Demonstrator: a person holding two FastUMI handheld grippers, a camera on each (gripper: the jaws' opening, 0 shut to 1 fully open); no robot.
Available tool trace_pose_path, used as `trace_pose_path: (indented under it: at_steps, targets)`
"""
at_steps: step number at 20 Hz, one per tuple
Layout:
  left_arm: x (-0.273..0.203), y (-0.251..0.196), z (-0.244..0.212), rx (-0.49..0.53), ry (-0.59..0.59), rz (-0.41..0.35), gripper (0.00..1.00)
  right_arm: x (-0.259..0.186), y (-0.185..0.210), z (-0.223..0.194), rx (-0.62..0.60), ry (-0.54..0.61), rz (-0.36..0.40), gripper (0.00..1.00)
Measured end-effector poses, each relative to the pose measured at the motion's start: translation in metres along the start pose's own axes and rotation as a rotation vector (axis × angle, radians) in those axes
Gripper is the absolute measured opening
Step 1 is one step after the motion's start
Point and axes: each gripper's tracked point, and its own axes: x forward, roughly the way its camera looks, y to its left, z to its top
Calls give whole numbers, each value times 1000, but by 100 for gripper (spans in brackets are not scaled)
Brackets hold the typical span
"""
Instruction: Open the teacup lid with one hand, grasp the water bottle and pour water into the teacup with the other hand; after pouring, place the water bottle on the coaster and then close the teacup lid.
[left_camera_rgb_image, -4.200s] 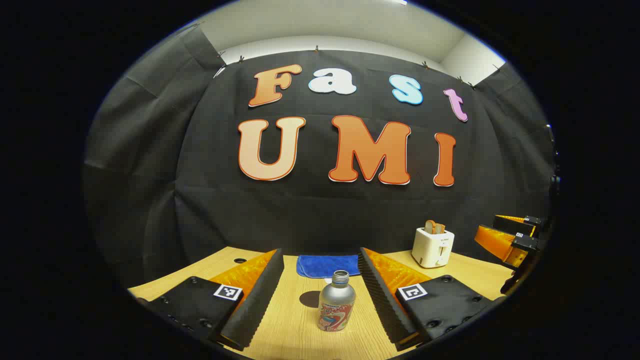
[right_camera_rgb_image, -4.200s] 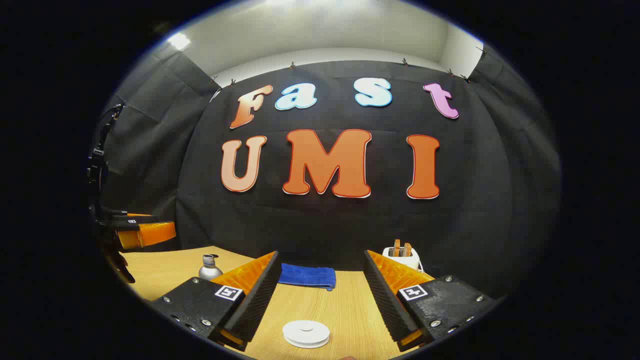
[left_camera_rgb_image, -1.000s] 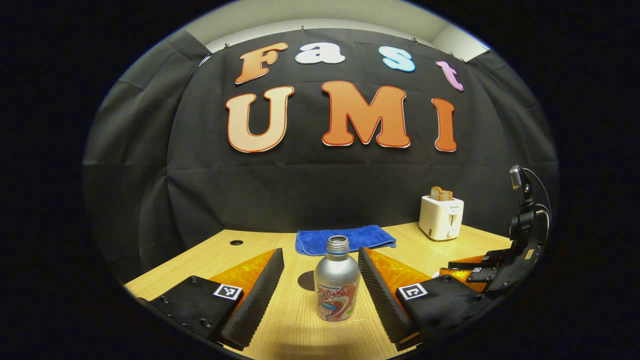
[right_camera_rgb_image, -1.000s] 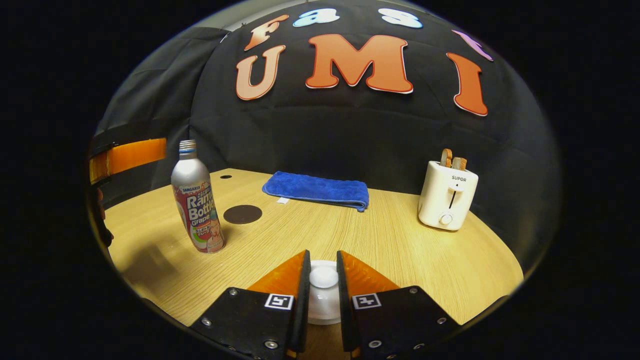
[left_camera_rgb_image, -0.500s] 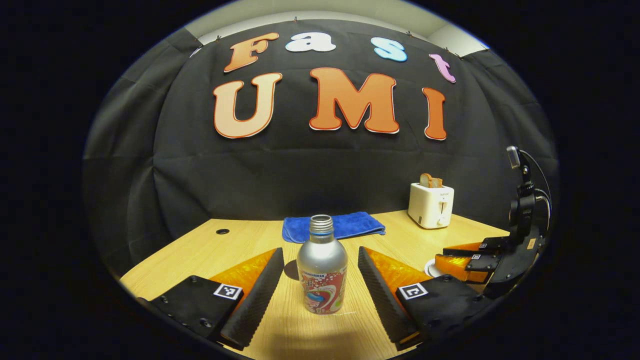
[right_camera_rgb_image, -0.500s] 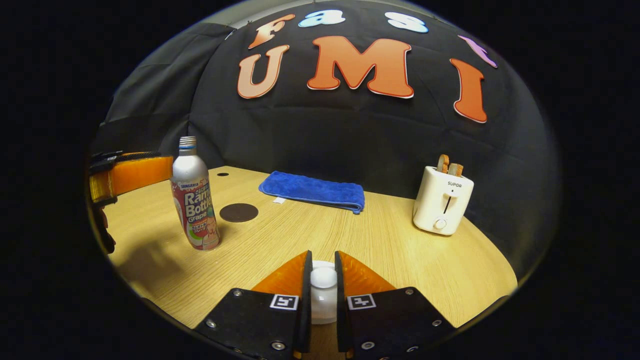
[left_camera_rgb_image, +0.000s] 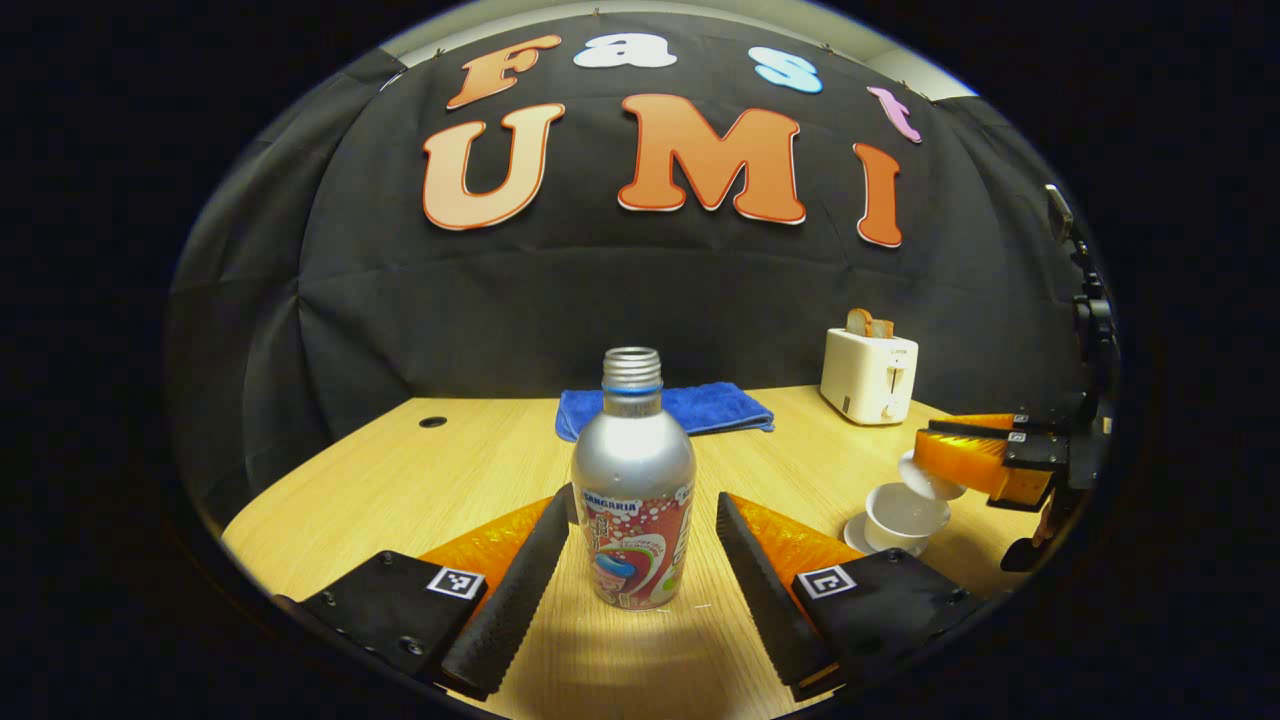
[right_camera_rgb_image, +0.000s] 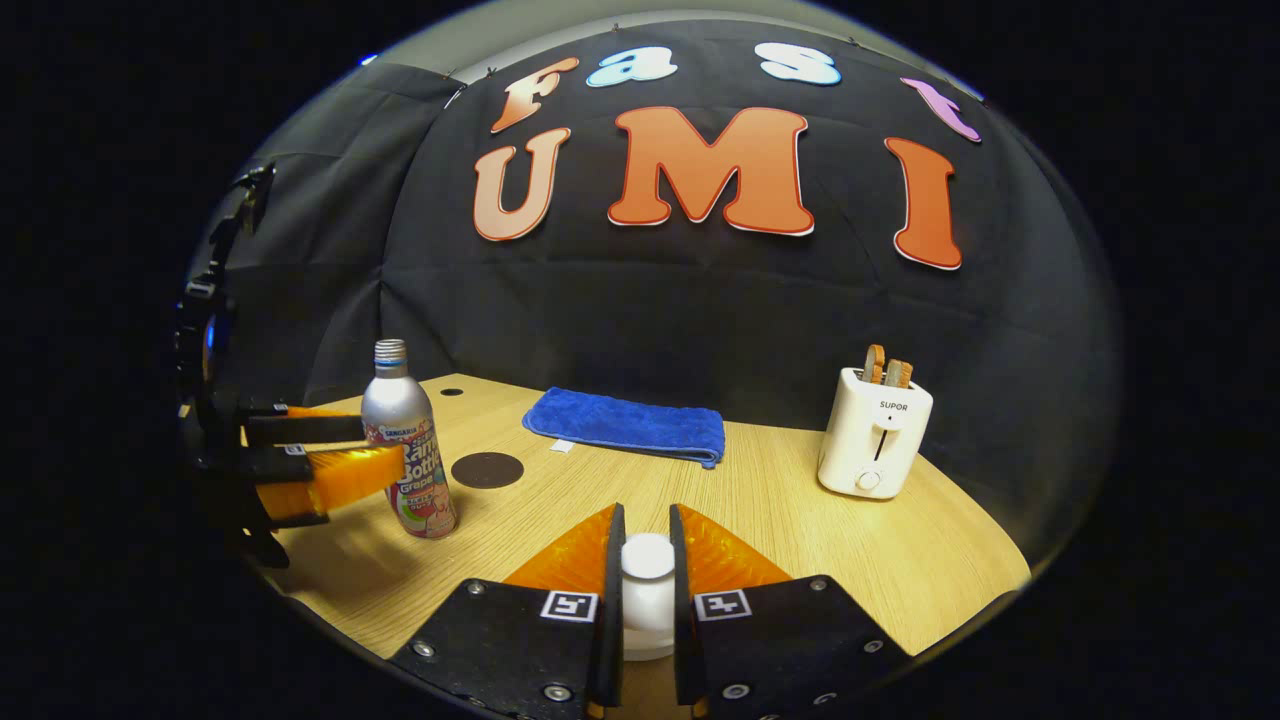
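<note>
A silver water bottle (left_camera_rgb_image: 632, 480) with no cap stands upright on the table between the spread fingers of my left gripper (left_camera_rgb_image: 641, 500), which is open. The left finger sits close against the bottle's side and a gap shows at the right finger. My right gripper (right_camera_rgb_image: 646, 528) is shut on the knob of the white teacup lid (right_camera_rgb_image: 647, 595). In the left gripper view that lid (left_camera_rgb_image: 925, 478) hangs tilted just above the open white teacup (left_camera_rgb_image: 903, 512), held by the right gripper (left_camera_rgb_image: 968, 458). A dark round coaster (right_camera_rgb_image: 487, 469) lies behind the bottle (right_camera_rgb_image: 405, 450).
A folded blue cloth (right_camera_rgb_image: 625, 425) lies at the back of the wooden table (right_camera_rgb_image: 780, 500). A white toaster (right_camera_rgb_image: 873, 430) with bread slices stands at the back right. The left gripper (right_camera_rgb_image: 335, 452) reaches in from the left edge. A small hole (left_camera_rgb_image: 433, 422) marks the table's far left.
The right gripper has lifted the lid off the teacup, which now stands open. The left gripper has moved forward, so the bottle sits deeper between its fingers.
</note>
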Motion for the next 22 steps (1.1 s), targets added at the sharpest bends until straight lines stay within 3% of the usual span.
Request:
trace_pose_path:
  at_steps: [5, 9, 11, 13, 17, 22]
  targets:
    - [21, 1, -29, -24, 100, -1, 98, -9, -10, 17, 5, -41, -14, 21]
    - [29, 4, -29, -27, 99, 21, 98, -17, -23, 25, 17, -61, -39, 21]
    - [33, 6, -28, -21, 91, 24, 87, -21, -25, 26, 20, -63, -40, 21]
    - [34, 6, -27, -14, 88, 23, 87, -26, -27, 25, 18, -64, -43, 21]
    - [33, 9, -18, 26, 71, 39, 85, -34, -33, 33, 14, -81, -53, 21]
    - [30, 8, 0, 150, 45, 62, 85, -44, -45, 42, 12, -106, -75, 21]
